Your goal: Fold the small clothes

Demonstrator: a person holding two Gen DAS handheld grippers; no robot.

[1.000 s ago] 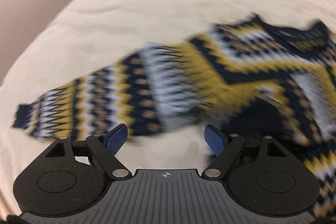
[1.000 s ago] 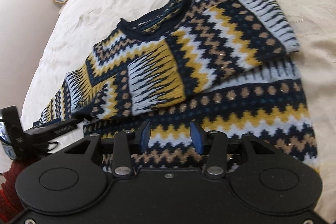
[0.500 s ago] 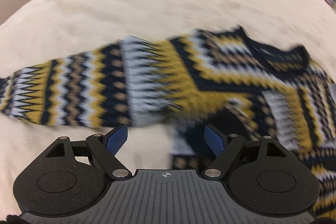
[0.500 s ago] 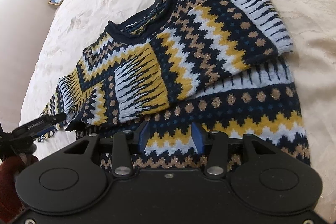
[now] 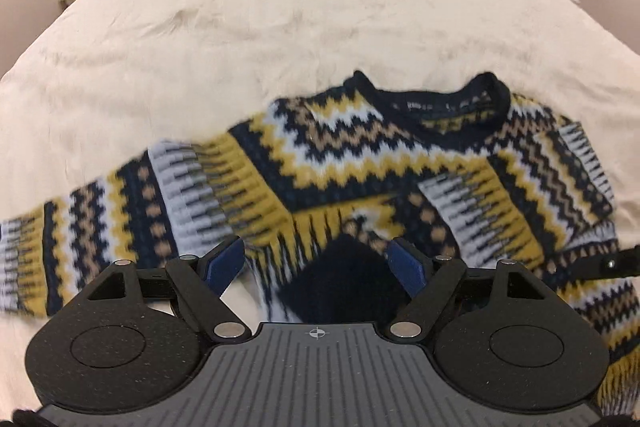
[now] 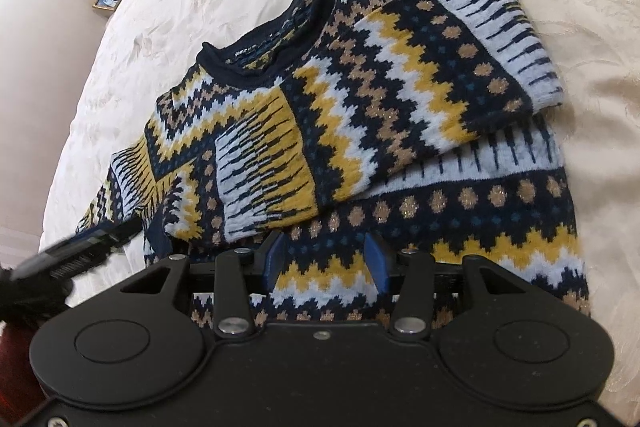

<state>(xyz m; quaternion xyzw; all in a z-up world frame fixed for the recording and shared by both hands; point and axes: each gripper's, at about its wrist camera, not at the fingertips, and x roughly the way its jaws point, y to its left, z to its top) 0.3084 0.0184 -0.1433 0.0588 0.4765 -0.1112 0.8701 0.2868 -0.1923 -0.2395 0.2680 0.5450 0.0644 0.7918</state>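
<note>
Your sweater (image 5: 360,167) lies on bed (image 5: 280,7), one sleeve folded across chest, other sleeve's cuff cut off at frame edge. Left claw (image 5: 318,265) spread, empty, low over armpit. Right claw (image 6: 326,261) parted above hem.

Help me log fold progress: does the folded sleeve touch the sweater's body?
Touching. The right wrist view shows the folded sleeve lying flat across the sweater's body, overlapping it without any gap.

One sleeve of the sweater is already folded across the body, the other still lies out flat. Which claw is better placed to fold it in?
Probably the left claw: open, beside the unfolded sleeve of the sweater. The right claw, also open, hovers over the hem, farther from that sleeve.
</note>
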